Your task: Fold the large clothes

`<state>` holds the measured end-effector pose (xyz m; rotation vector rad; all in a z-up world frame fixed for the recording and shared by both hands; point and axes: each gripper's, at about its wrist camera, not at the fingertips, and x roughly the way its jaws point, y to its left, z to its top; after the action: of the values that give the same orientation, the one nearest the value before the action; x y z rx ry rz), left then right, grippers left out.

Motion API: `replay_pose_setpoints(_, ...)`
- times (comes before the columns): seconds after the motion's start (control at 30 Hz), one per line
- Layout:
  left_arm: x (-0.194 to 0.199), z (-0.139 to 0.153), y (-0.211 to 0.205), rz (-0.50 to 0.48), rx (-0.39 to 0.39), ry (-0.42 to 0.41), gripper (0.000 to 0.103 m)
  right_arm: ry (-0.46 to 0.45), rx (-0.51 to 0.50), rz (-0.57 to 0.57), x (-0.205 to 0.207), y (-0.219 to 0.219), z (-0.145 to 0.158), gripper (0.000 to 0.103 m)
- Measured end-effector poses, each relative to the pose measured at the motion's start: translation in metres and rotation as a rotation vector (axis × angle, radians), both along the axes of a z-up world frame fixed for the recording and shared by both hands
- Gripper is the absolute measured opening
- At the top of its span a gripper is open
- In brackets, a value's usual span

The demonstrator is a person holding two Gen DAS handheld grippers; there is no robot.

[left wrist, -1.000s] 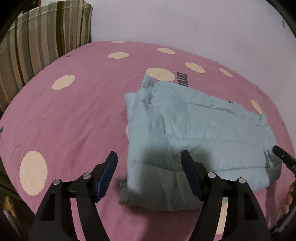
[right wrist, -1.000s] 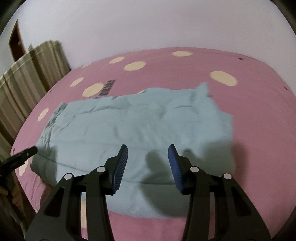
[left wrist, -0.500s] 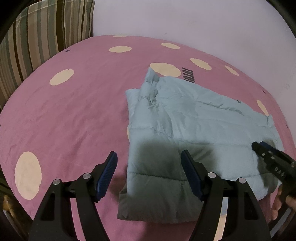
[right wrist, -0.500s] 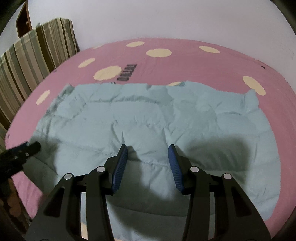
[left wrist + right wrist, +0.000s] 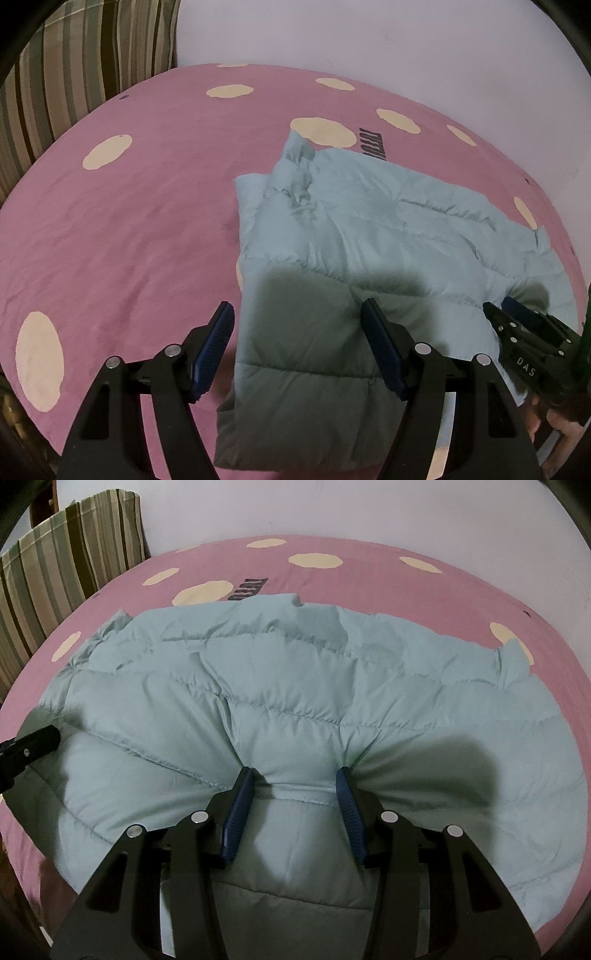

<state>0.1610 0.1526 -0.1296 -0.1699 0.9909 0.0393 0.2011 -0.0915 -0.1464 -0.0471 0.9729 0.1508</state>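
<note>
1. Where the bed meets the room, a pink sheet point(image 5: 140, 229) with cream spots covers the whole surface, and dark lettering point(image 5: 371, 143) is printed on it near the far side.
2. A plain pale wall point(image 5: 332, 506) rises behind the bed, and a striped cushion point(image 5: 62, 554) in green, brown and cream leans at the far left corner.
3. The light blue padded jacket point(image 5: 295, 686) lies folded on the sheet, spread across the middle and right of the bed, its near edge close to the bed's near side.
4. The left gripper point(image 5: 297, 338) hangs over the jacket's near left corner, its jaws spread wide and clasping nothing; one blue pad sits above bare sheet, the other above the jacket.
5. The right gripper point(image 5: 293, 795) presses down into the jacket near its front edge, a bunched ridge of fabric caught between its blue pads point(image 5: 236, 812), so it is grasping the jacket.
6. Shadows of both tools fall dark across the jacket's near part.
7. A person's fingers point(image 5: 554, 424) show under the right gripper at the left view's edge.
</note>
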Motion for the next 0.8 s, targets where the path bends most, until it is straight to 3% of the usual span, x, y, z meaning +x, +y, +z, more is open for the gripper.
replay_pose_setpoints(0.67,0.028,-0.024,0.002,-0.01,-0.046,0.055,0.075,-0.008,-0.019,-0.001,0.0,0.002,-0.005,0.046)
replay_pose_setpoints(0.8,0.031,-0.029,0.002,-0.024,-0.054,0.066,0.07,-0.014,-0.028,-0.002,0.0,0.004,-0.006,0.046)
